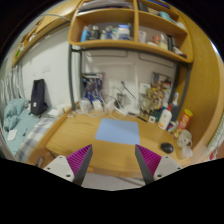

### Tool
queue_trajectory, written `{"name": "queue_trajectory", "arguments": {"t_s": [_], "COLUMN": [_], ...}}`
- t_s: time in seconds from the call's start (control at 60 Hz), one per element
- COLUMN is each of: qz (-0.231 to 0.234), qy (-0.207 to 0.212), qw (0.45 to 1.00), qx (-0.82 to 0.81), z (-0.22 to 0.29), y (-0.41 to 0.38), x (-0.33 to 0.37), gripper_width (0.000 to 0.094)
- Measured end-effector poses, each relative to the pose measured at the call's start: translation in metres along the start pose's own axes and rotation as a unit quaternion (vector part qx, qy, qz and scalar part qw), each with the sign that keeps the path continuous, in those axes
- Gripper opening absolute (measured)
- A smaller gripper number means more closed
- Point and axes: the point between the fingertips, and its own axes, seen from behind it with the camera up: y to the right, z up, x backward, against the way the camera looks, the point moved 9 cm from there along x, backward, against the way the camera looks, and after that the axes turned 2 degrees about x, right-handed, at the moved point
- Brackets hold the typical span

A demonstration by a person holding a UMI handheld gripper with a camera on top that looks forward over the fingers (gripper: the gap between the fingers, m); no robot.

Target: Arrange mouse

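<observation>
1. The gripper [112, 158] hangs above the near edge of the wooden desk [75, 135], jaws open and holding nothing.
2. The black mouse [167, 147] lies on the desk, right of a blue mat [119, 130].
3. Shelves [125, 40] stand far behind.

The room looked like a small study nook: a light wooden desk [75, 135] sat against a white wall [60, 70], with a pale blue rectangular mat [118, 131] lying flat on it. Overhead hung a wooden shelf unit [130, 30] crammed with books and boxes. Small bottles and figures [160, 105] crowded the desk's back edge. Lighting was soft and even.
</observation>
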Motion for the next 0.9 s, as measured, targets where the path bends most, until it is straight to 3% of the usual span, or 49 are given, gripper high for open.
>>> {"name": "queue_trajectory", "arguments": {"t_s": [0.25,0.417,0.65,0.9], "qz": [-0.089,-0.120,-0.111,-0.066], "qy": [-0.100,-0.140,-0.163,-0.173], "qw": [0.989,0.980,0.979,0.983], "qx": [-0.055,-0.077,-0.042,-0.015], "z": [-0.093,-0.127,-0.142,-0.132], "y": [0.143,0.222,0.299,0.332], "x": [-0.035,-0.070,-0.139,-0.198], "gripper_width": [0.0868,0.0869,0.0869,0.0870]}}
